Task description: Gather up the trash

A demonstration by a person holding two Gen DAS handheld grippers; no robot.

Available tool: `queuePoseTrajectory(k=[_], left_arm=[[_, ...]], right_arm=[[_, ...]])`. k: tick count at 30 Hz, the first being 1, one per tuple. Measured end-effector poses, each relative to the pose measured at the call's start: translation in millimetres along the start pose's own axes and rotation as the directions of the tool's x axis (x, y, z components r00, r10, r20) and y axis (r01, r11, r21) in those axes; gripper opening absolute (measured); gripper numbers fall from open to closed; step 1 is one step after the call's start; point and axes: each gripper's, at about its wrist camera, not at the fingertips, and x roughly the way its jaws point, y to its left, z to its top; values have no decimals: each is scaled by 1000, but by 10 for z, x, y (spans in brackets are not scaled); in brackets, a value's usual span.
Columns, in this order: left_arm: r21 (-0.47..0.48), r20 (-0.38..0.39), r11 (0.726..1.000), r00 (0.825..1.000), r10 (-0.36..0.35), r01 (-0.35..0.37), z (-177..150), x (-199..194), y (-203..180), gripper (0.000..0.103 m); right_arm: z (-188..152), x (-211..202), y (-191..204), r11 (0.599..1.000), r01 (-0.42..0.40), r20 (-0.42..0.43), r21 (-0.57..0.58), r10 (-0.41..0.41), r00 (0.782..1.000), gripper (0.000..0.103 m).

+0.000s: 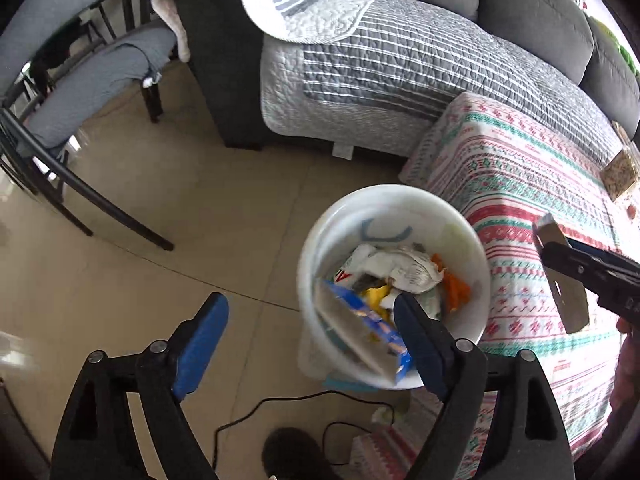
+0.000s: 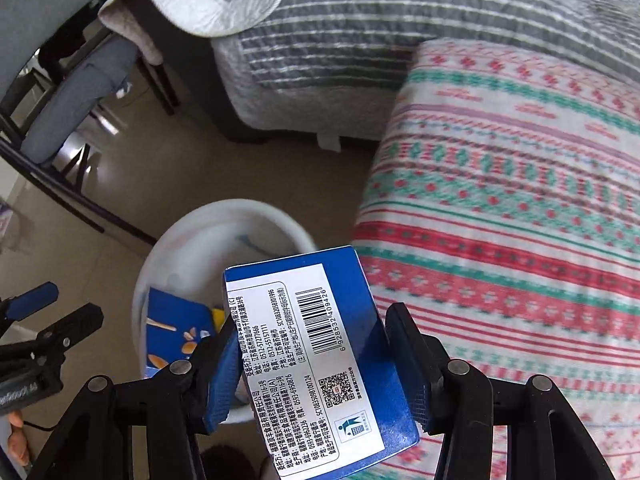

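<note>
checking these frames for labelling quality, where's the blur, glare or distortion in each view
Left wrist view: strong fisheye bending with dark corners, the white bin rim smeared by motion blur, window glare on the floor at left. Right wrist view: the blue box held in the right tool is sharp enough to show its barcode, while the bin and patterned cloth are softly blurred.

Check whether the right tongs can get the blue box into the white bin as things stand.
Probably yes. The right tongs grip the blue box beside the white bin, whose mouth is open and only partly filled; the left tongs are open nearby.
</note>
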Motion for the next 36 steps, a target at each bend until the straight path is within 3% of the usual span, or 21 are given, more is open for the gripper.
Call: queuePoseTrajectory(k=[7, 12, 15, 17, 25, 36], left_arm=[[21, 15, 999, 999, 34, -34, -84, -57, 137, 90], [1, 15, 999, 999, 34, -34, -122, -94, 249, 90], [-5, 25, 1000, 999, 29, -29, -141, -144, 278, 90], [-8, 31, 1000, 999, 24, -24, -154, -183, 280, 91], [19, 80, 1000, 997, -24, 23, -265, -495, 58, 94], [111, 140, 992, 987, -72, 57, -642, -1068, -558, 96]], right_arm=[[96, 210, 197, 1000, -30, -24, 1, 30, 999, 60], [187, 273, 374, 995, -99, -4, -4, 99, 995, 61], [212, 210, 426, 992, -122, 37, 7, 122, 992, 85], [202, 125, 438, 992, -124, 68, 6, 124, 990, 86], [-37, -450, 320, 999, 34, 122, -34, -30, 992, 89], [-779, -1452, -68, 974, 227, 187, 11, -225, 956, 101]])
